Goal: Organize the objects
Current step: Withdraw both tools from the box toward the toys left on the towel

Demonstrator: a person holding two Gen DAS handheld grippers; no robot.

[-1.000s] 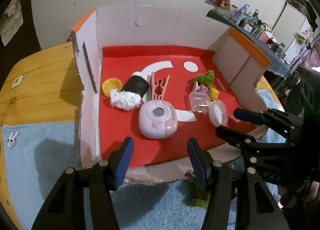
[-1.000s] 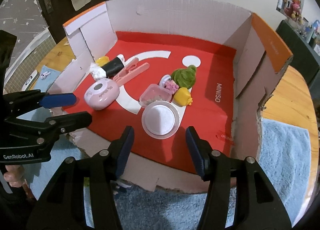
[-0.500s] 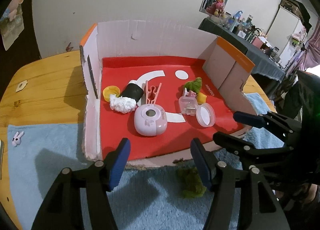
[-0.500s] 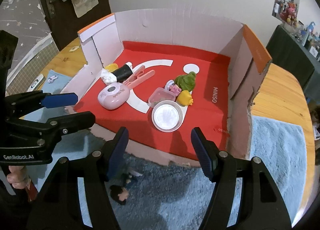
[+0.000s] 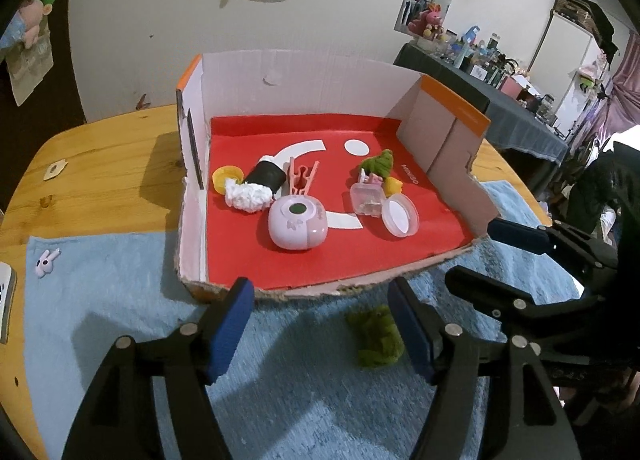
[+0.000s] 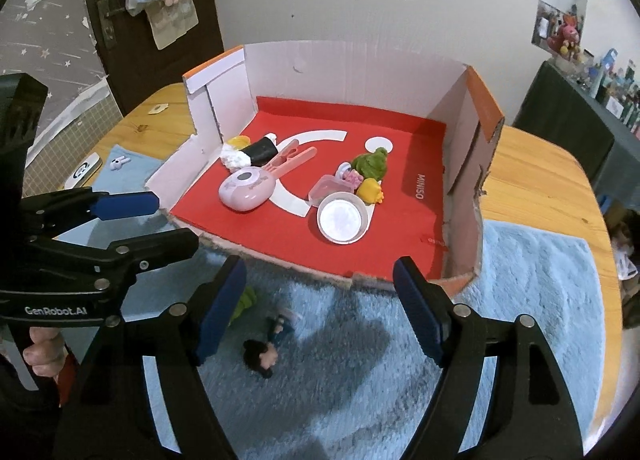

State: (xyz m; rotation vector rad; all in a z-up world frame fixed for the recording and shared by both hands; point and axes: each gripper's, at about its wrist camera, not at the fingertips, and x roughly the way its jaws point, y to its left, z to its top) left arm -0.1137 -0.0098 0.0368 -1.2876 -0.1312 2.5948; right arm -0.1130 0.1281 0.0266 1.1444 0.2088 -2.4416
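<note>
Left wrist view is showing most items lying in the box [image 5: 304, 72] — I'm holding both tongs [image 5: 320, 324] [image 6: 318, 308], just widening, empty, while a green toy [image 5: 376, 340] and doll [image 6: 262, 354] are waiting on the counter's blue cloth [image 5: 100, 300].

from the right wrist view i see a small dark-haired figure [image 6: 262, 354] on the blue mat [image 6: 520, 300], smeared by blur, so i can't make out its shape. a green plush [image 6: 245, 300] beside it is mostly hidden behind my right gripper's [image 6: 320, 308] left finger. the clear box [image 5: 366, 199] holds something too small to read. the card [image 5: 6, 300] at the left edge of the left wrist view is cut off. the shelves [image 5: 500, 56] far behind are only clutter.
</note>
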